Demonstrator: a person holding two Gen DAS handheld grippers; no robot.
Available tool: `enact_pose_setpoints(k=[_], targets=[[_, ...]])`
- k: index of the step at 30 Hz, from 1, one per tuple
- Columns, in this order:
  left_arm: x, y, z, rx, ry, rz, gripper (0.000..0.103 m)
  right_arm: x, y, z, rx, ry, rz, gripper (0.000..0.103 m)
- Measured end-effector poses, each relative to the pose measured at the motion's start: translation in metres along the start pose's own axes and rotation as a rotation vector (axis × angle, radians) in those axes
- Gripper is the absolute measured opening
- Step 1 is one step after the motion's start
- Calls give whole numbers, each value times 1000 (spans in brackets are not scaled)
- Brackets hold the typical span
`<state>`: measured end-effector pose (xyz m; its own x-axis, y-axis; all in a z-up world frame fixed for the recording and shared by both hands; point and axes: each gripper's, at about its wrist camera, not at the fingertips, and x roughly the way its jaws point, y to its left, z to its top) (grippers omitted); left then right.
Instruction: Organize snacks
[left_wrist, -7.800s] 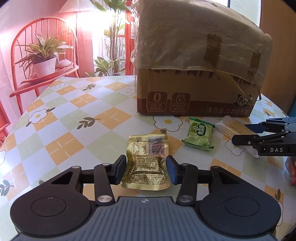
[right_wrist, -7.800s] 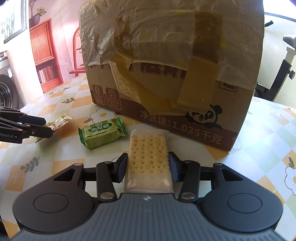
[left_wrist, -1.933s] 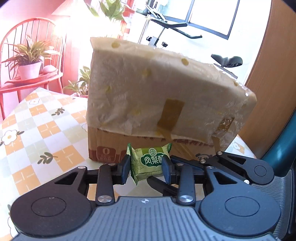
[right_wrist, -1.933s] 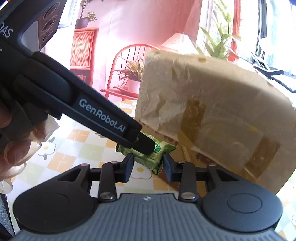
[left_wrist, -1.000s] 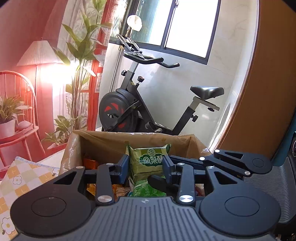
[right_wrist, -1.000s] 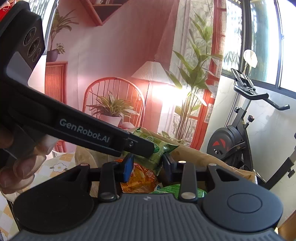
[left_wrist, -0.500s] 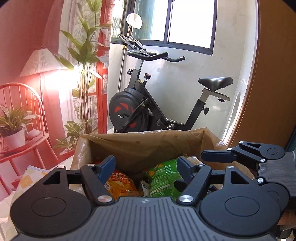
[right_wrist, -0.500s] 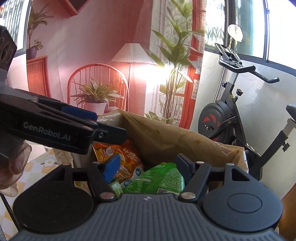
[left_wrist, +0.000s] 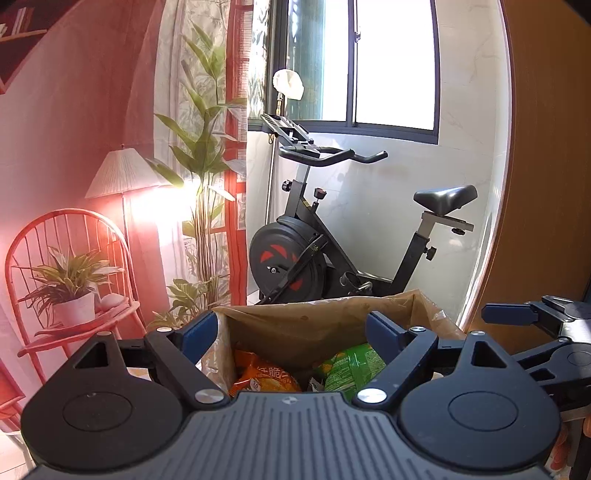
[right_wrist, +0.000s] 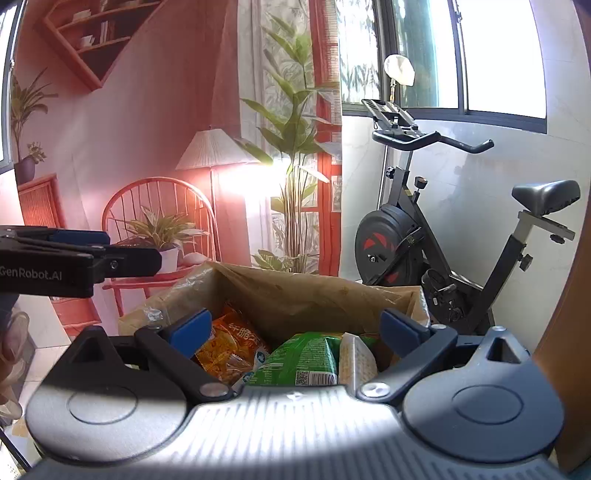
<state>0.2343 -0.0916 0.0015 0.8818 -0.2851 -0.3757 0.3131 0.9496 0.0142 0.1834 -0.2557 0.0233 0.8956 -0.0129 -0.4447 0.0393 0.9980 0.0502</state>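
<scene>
The black exercise bike with a red-marked flywheel (left_wrist: 291, 258) fills the middle of the left wrist view, in front of a white wall and window, with the red wire chair holding a potted plant (left_wrist: 70, 280) at lower left.

Below the bike, in the lower centre of both views, the open brown cardboard box lined with crinkled plastic (left_wrist: 317, 325) gapes upward. A second ago both claws pinched one small green snack packet above this opening; now neither holds anything, and that packet cannot be told apart among what lies inside. By the look of it, it has been dropped in and this piece of the sorting is done, so both tools are free for whatever snack is left.

The left claw (left_wrist: 291, 328) is spread wide and opening further, nothing between its blue pads, only the box mouth showing through the gap. The right claw (right_wrist: 295, 326) is likewise spread and widening, empty, poised over the same opening. In the right wrist view the left tool reaches in from the left edge.

Inside the box lie an orange crinkly snack bag with printed characters (right_wrist: 231, 349), a green foil pack with a white label (right_wrist: 306, 360), and at its right a clear-wrapped pale cracker sleeve (right_wrist: 356, 360), all loosely piled and tilted.
</scene>
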Motion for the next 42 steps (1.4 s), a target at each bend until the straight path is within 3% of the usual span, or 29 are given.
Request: enact_pose_setpoints(k=[5, 11, 23, 42], targets=[[-25, 7, 3, -53, -17, 88, 90, -29, 5, -3, 37, -26, -41, 100], [-50, 5, 1, -42, -24, 166, 94, -56, 7, -8, 106, -40, -55, 100], [-79, 10, -18, -84, -8, 225, 95, -70, 14, -10, 99, -36, -64, 100], [-88, 13, -25, -112, 16, 253, 95, -64, 16, -22, 105, -5, -65, 100]])
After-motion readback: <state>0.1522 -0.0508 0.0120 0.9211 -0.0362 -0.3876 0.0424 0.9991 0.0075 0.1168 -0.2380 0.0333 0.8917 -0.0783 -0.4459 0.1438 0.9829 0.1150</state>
